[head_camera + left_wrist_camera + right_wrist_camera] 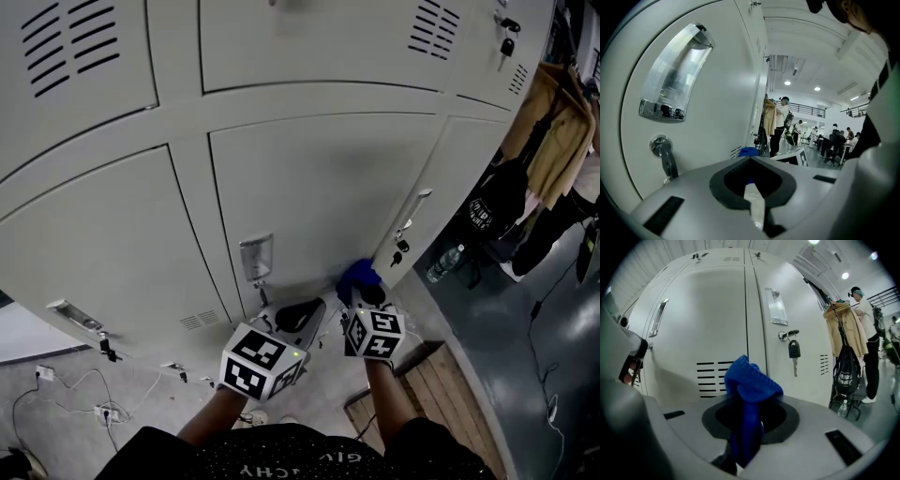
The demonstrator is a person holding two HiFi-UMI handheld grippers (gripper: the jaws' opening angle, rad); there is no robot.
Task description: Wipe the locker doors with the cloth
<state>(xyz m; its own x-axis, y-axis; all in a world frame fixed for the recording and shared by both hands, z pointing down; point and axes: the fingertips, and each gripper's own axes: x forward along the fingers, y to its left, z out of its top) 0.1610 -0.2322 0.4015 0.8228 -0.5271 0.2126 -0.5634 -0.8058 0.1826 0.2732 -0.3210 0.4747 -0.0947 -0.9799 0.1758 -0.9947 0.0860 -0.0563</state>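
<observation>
A blue cloth (pixel 358 277) is pinched in my right gripper (pixel 367 292), which is shut on it low down against the pale grey locker door (pixel 309 187). In the right gripper view the cloth (pixel 750 380) bunches up above the right gripper (pixel 747 427), just in front of a door with vent slots (pixel 712 376). My left gripper (pixel 295 319) hangs beside it on the left, under the door's recessed handle (pixel 255 257). In the left gripper view the left gripper (pixel 752 187) is shut with nothing in it, close to the handle (pixel 675 75) and lock (pixel 663 150).
A key (pixel 793 350) hangs from the neighbouring door's lock. To the right stand a hanging tan jacket (pixel 553 131), a black bag (pixel 492 211) and a bottle (pixel 445 264). Wooden boards (pixel 422 394) lie below on the floor, cables (pixel 75 394) at the left. People stand in the hall beyond (pixel 780 122).
</observation>
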